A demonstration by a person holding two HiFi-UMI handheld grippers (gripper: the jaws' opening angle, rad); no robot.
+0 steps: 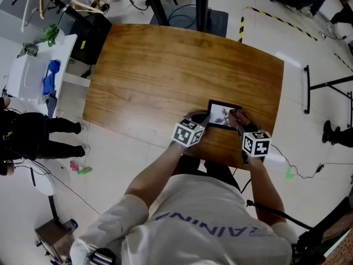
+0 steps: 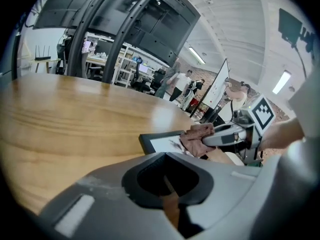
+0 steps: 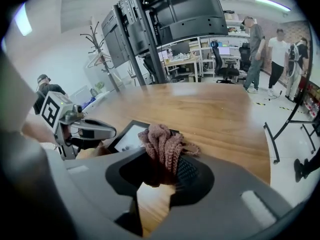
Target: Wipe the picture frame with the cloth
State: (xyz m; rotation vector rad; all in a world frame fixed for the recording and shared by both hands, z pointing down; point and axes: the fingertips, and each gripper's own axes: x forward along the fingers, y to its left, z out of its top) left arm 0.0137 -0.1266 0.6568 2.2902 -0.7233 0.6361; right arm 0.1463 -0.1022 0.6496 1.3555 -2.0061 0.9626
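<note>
A black picture frame with a pale picture lies flat near the front right of the wooden table. My right gripper is shut on a bunched reddish-brown knitted cloth. The cloth rests on the right part of the frame, with the right gripper behind it. My left gripper shows only a thin slit between its jaws and holds nothing. In the right gripper view its tip sits by the left edge of the frame.
A white cart with blue and green items stands left of the table, and a person in dark clothes is beside it. A black pole base is behind the table. Stand legs are on the right. People stand in the background.
</note>
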